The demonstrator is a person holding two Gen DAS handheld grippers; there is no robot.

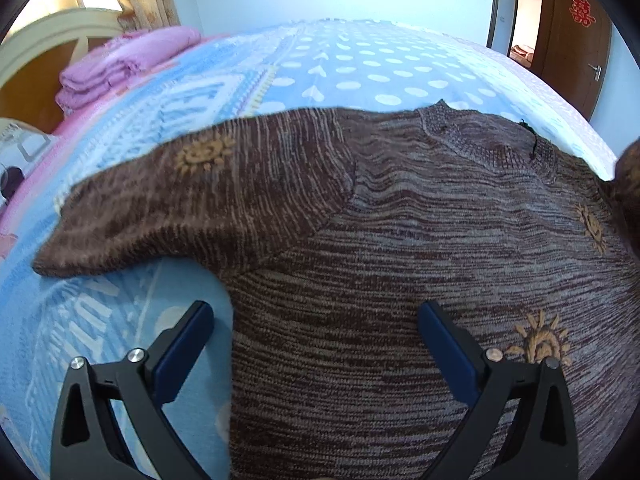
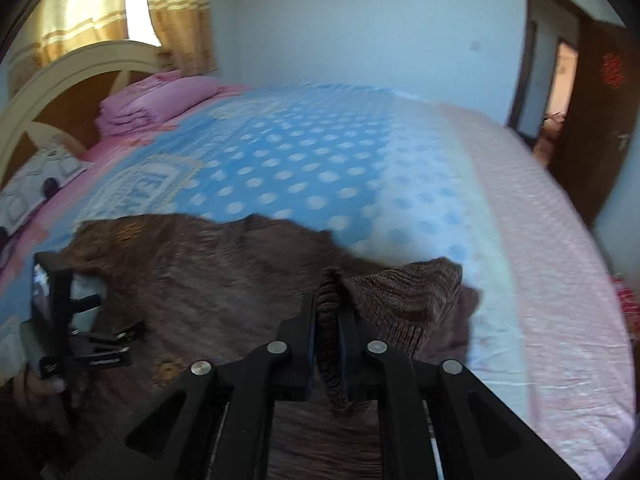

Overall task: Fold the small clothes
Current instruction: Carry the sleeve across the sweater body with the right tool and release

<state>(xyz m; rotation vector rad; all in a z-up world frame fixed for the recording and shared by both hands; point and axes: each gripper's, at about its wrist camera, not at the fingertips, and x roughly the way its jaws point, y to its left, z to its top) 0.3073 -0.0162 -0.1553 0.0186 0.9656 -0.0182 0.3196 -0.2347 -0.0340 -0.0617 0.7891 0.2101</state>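
A bedroom is shown, with a bed [image 1: 360, 60] under a blue dotted cover that carries the work. Nearest in the left wrist view, the left tool [image 1: 316, 332] is held spread above the lower body of a brown knitted sweater [image 1: 400, 280], one finger over the cover and the other over the knit; nothing is gripped. The sweater is laid flat on the bed, its left sleeve [image 1: 180, 200] stretched outward and its collar [image 1: 460, 128] turned toward the far side.

In the right wrist view, the right tool [image 2: 329, 312] is seen pinching a bunched fold of the right sleeve [image 2: 404, 292], which is lifted off the cover; the picture is blurred.

The step in hand is judged to be the folding of the right sleeve inward across the body. The next move calls for the pinched cloth to be carried over the chest, laid flat and released; the left sleeve is then to be taken likewise.

Farther off, folded pink bedding [image 2: 156, 104], a headboard [image 2: 80, 68], curtains [image 2: 176, 8] and an open door [image 1: 572, 40] are visible.
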